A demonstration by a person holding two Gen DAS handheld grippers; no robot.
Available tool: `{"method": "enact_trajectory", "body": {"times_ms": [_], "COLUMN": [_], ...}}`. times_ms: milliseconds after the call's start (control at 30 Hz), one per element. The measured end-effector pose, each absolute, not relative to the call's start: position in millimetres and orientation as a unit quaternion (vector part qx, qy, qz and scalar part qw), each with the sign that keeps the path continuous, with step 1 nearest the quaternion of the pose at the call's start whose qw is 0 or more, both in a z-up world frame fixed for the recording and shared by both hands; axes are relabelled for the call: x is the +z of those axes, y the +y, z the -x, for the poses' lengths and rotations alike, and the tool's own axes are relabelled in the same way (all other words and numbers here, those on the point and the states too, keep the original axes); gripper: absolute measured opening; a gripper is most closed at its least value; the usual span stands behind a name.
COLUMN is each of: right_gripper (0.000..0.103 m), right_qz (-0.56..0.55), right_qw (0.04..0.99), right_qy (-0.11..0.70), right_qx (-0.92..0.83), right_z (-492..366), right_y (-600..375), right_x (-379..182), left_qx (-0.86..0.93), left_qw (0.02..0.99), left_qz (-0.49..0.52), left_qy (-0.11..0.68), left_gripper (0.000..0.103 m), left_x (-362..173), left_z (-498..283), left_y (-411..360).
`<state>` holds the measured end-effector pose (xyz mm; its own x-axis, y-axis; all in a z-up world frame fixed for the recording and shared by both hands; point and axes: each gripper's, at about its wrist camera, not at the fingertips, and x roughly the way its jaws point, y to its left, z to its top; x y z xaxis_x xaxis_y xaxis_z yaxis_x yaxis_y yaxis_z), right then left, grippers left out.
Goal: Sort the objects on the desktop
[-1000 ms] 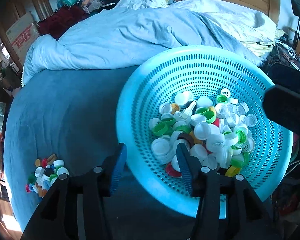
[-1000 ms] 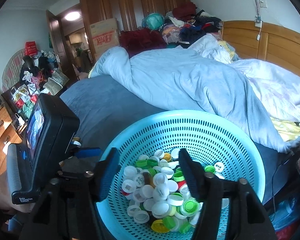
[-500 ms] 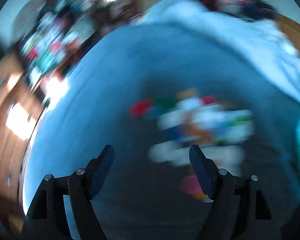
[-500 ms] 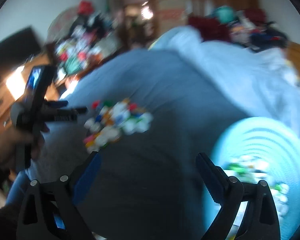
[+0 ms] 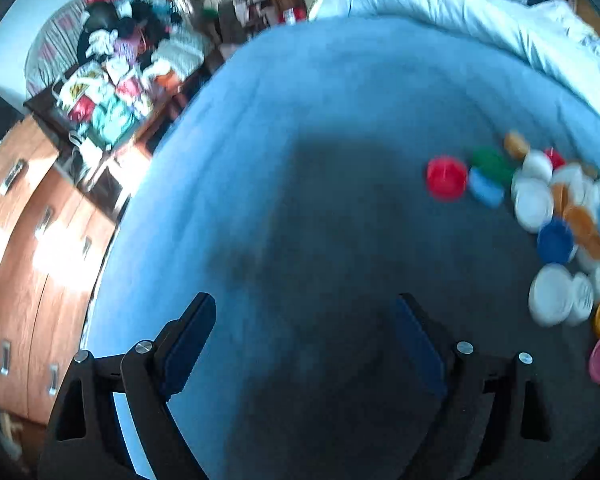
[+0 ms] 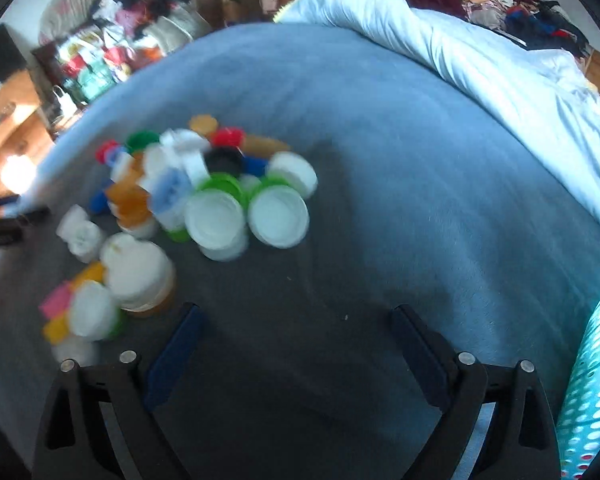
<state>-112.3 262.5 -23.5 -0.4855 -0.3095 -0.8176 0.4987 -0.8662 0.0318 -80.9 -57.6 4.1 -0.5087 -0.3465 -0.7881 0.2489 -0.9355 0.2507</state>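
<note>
The pile of bottle caps lies on the blue bedspread at ten o'clock from the right gripper and two o'clock from the left gripper. Both grippers' jaws have just been opening and stand spread with nothing between them. One pile, caps too blurred to count; one teal basket at four o'clock.

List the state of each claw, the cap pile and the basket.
Left claw: open, nothing between its jaws, which have just been opening.
Right claw: open, empty, jaws likewise just opened wider.
Bottle caps: loose heap on the blue blanket, ungripped.
Turquoise basket: only its edge shows, contents hidden.
</note>
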Motion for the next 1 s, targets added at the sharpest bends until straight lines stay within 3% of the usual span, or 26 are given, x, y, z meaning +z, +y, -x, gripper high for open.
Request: {"method": "enact_trajectory", "body": {"times_ms": [33, 133, 367, 500, 1000], "right_gripper": [0.103, 0.103, 0.103, 0.103, 0.103], "right_qz": [-0.448, -0.449, -0.452, -0.452, -0.452], "right_qw": [0.236, 0.24, 0.242, 0.242, 0.242], "right_qy": [0.104, 0.097, 0.095, 0.095, 0.095], "right_qx": [-0.856, -0.855, -0.853, -0.853, -0.853], "right_z": [112.3, 113.4, 113.0, 114.1, 113.6], "right_y": [263.6, 268.1, 265.2, 264.6, 265.0], "right_x": [-24.8, -23.8, -25.3, -25.7, -26.0], "left_qx": [-0.872, -0.861, -0.87, -0.869, -0.869], "left_qw": [0.171, 0.216, 0.178, 0.131, 0.14], "left_qz": [-0.457, -0.45, -0.459, -0.469, -0.469], "left_qy": [-0.051, -0.1, -0.017, 0.086, 0.068], "left_gripper": [0.088, 0.102, 0.102, 0.102, 0.102], "left_x": [5.2, -17.1, -24.1, -23.7, -24.1], "left_z": [82.6, 89.9, 86.2, 87.7, 88.0], "left_y": [-62.0, -65.8, -89.0, -110.9, -107.3]}}
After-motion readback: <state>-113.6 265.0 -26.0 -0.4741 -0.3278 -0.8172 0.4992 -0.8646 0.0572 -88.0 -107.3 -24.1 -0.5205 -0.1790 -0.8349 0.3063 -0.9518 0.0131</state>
